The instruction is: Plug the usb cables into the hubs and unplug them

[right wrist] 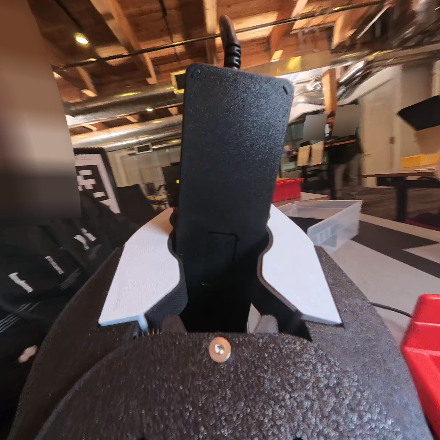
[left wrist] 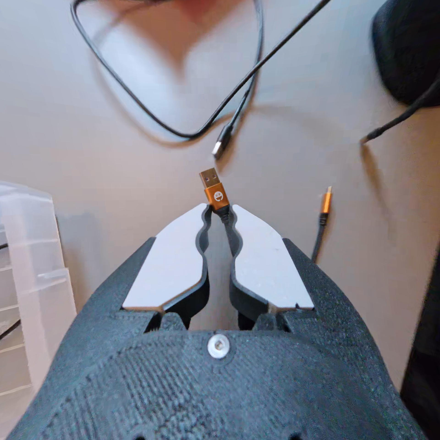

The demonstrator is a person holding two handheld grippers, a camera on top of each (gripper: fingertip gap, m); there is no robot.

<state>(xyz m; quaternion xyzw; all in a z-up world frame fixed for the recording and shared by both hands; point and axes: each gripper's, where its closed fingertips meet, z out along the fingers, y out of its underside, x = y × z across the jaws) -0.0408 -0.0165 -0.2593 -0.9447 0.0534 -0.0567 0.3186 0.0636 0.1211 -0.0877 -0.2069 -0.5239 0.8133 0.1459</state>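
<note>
orange usb plug point(left wrist: 213, 192) — gold tip, braided black cord, black textured hub point(right wrist: 232, 164)

- Left gripper point(left wrist: 220, 209): white finger plates on a speckled black body, silver screw.
- Plug point(left wrist: 213, 190): orange metal shell with a small white mark, gold tip, black braided cable.
- Small plug point(left wrist: 325, 201): orange, black braided cable.
- Thin cable point(left wrist: 133, 95): black, silver plug end.
- Table point(left wrist: 71, 142): plain beige-grey.
- Drawers point(left wrist: 28, 273): clear plastic.
- Hub point(right wrist: 233, 152): matt black, grainy.
- Right gripper point(right wrist: 220, 221): white plates, black body.
- Bin point(right wrist: 421, 345): red.
- Tray point(right wrist: 333, 221): clear.
</note>
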